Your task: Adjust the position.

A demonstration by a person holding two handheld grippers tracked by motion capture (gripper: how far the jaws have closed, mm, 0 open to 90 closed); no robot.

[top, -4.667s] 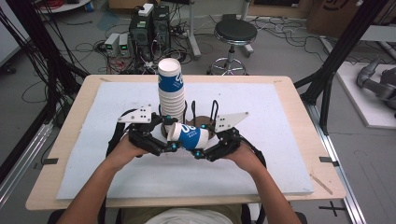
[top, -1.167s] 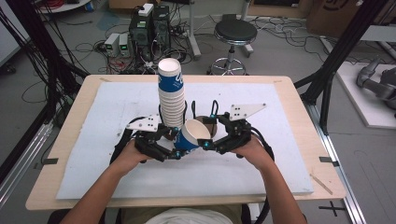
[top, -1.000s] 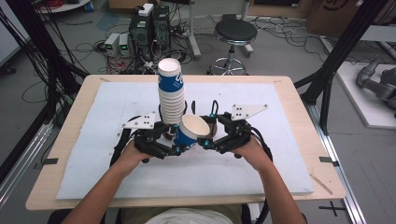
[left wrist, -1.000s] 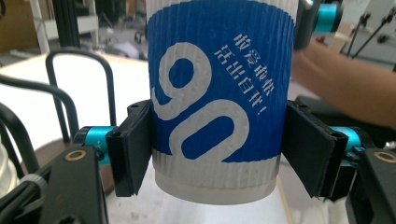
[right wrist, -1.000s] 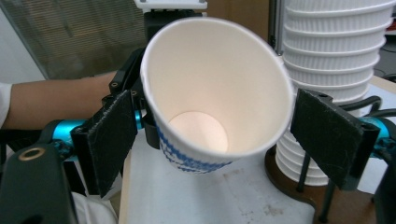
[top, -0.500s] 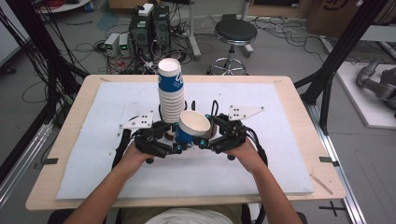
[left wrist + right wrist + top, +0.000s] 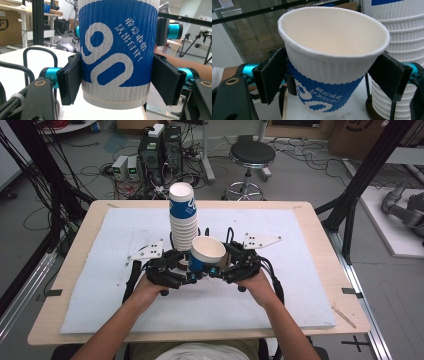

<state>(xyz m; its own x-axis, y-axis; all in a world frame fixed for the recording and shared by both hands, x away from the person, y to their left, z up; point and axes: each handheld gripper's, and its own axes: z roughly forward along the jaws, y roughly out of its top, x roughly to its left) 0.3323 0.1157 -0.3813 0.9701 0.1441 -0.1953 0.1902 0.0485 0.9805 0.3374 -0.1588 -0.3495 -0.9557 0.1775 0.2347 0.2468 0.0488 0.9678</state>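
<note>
Standing cup [image 7: 204, 254], mouth up

This is a robotics lab or research workshop. The wooden table [image 7: 320, 240], covered with a white mat [image 7: 125, 250], stands inside a frame of black metal struts [image 7: 372, 167] on a bare grey concrete floor [image 7: 310, 175]. Behind the table, desktop computer towers [image 7: 161, 145] and small power boxes [image 7: 126, 167] sit directly on the floor amid loose tangled cables [image 7: 100, 170], beside a round black stool [image 7: 251, 155]. A grey robot arm [image 7: 402, 210] lies on a white board at the right edge. Cardboard boxes [image 7: 357, 132] stand along the far wall, and black tape marks [image 7: 364, 341] are stuck to the floor.
</note>
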